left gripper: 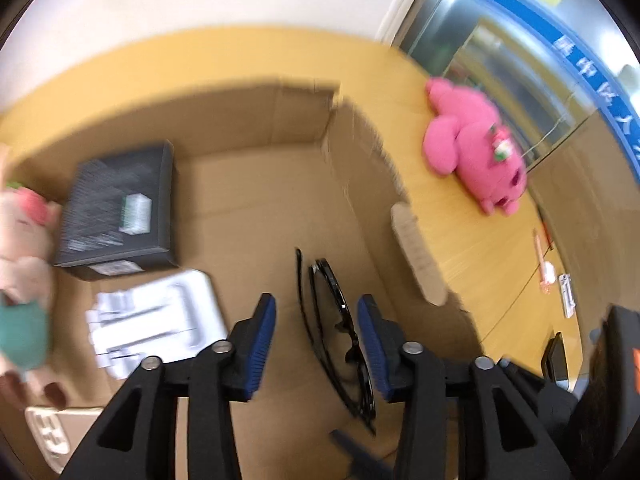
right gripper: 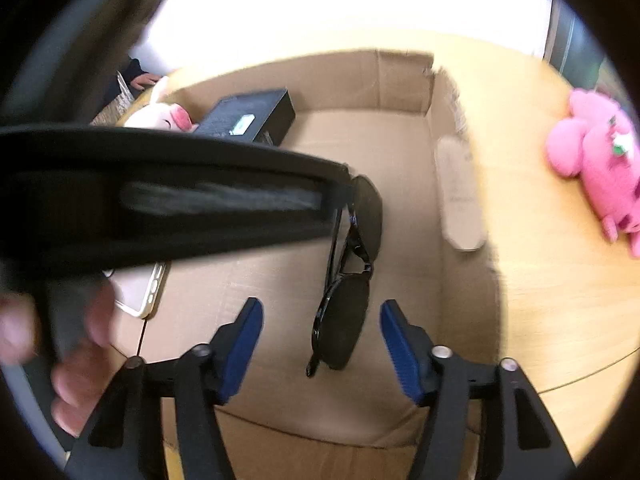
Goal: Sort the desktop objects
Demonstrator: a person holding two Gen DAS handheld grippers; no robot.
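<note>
A pair of black sunglasses (left gripper: 340, 320) (right gripper: 352, 292) lies folded on the floor of an open cardboard box (left gripper: 260, 208) (right gripper: 400, 80). My left gripper (left gripper: 316, 344) hovers over it, open; the glasses sit near its right finger and no pad presses on them. My right gripper (right gripper: 322, 344) is open too, with the sunglasses in the gap between its blue pads and apart from both. The left gripper's black body (right gripper: 160, 192) crosses the right wrist view, held by a hand (right gripper: 72, 360).
The box also holds a black carton (left gripper: 120, 208) (right gripper: 248, 116), a white flat item (left gripper: 160, 320), a phone case (right gripper: 144, 292) and a pale pig plush (left gripper: 24, 240) (right gripper: 160, 118). A pink plush (left gripper: 476, 148) (right gripper: 600, 160) lies on the wooden table (left gripper: 480, 260) right of the box.
</note>
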